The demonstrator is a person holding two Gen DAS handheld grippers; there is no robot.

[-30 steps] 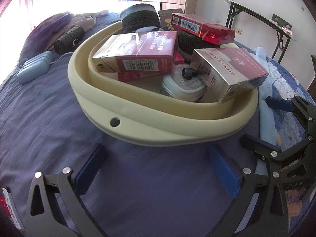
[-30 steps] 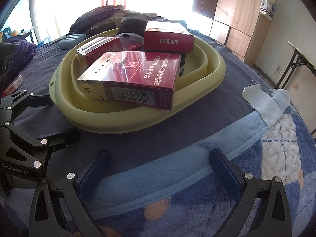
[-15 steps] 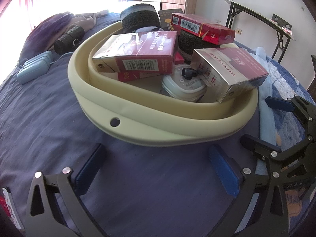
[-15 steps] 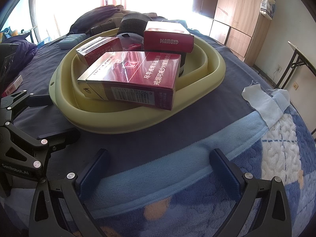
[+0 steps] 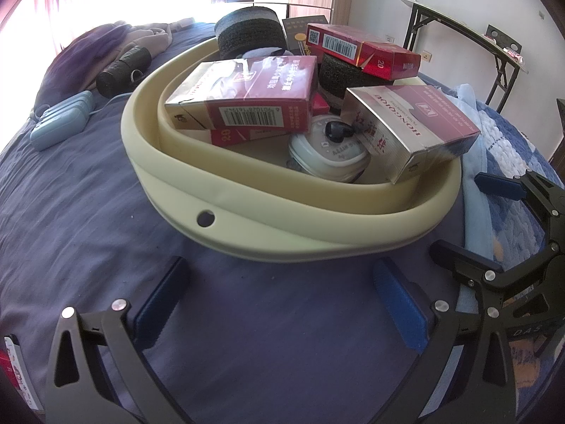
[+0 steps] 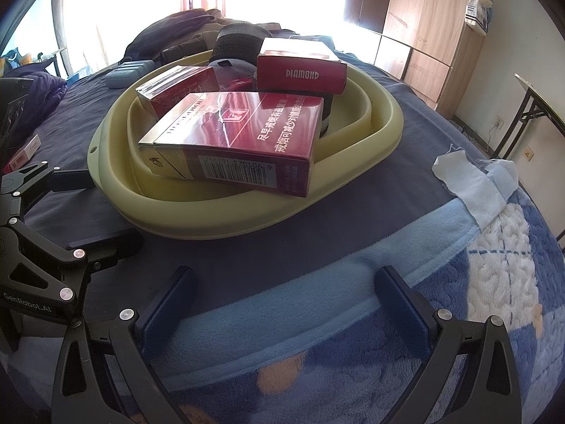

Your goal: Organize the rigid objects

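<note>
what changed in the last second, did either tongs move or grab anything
Nothing visibly changed. Both the left tongs and right tongs hang open and empty over the bed in front of the cream basin, and the red cartons piled in it lie as before.

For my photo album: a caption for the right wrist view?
Open right gripper facing a cream basin of red boxes.

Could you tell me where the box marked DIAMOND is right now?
In the right wrist view, the DIAMOND box sits in the yellow basin, toward its back.
</note>
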